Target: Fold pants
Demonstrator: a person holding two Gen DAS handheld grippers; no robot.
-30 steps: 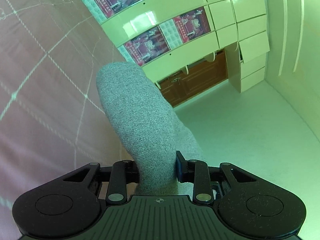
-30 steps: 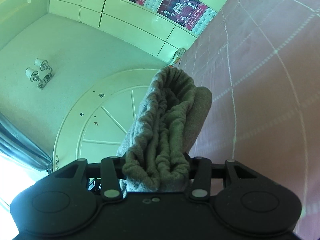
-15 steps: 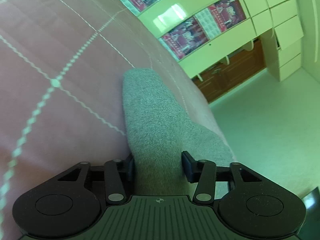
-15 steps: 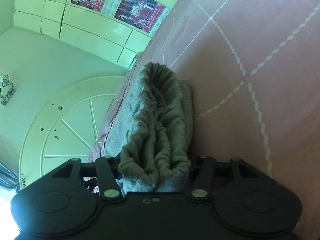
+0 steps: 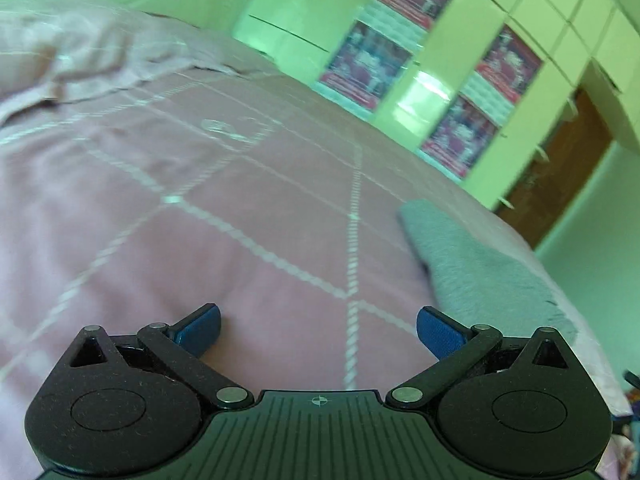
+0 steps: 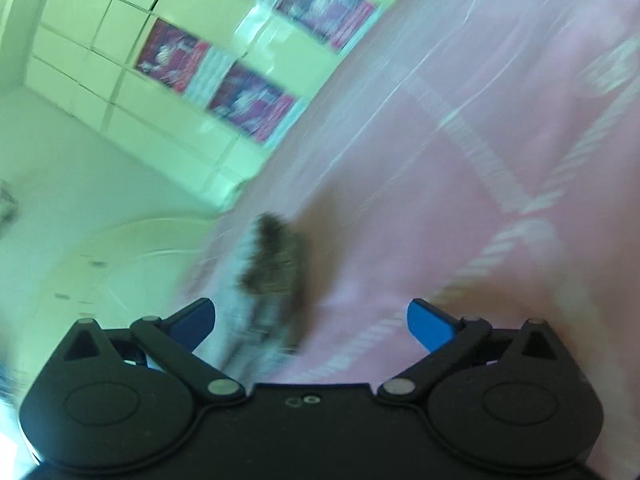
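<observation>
The grey pants (image 5: 476,264) lie flat on the pink bedspread (image 5: 224,216) near the bed's right edge in the left wrist view. My left gripper (image 5: 318,330) is open and empty, just left of the pants. In the blurred right wrist view the pants' gathered waistband (image 6: 276,264) lies on the bed just ahead of my right gripper (image 6: 310,322), which is open and empty with the cloth between and ahead of its blue fingertips (image 6: 430,326).
A rumpled pink pillow or cover (image 5: 80,52) lies at the far left of the bed. Cream cabinets with red posters (image 5: 460,92) stand beyond the bed. The bed's edge (image 5: 592,336) drops off just right of the pants.
Both grippers have opened and let go of the pants, which now lie on the bed. Both grippers have tilted and pulled back; the right view is blurred by motion.
</observation>
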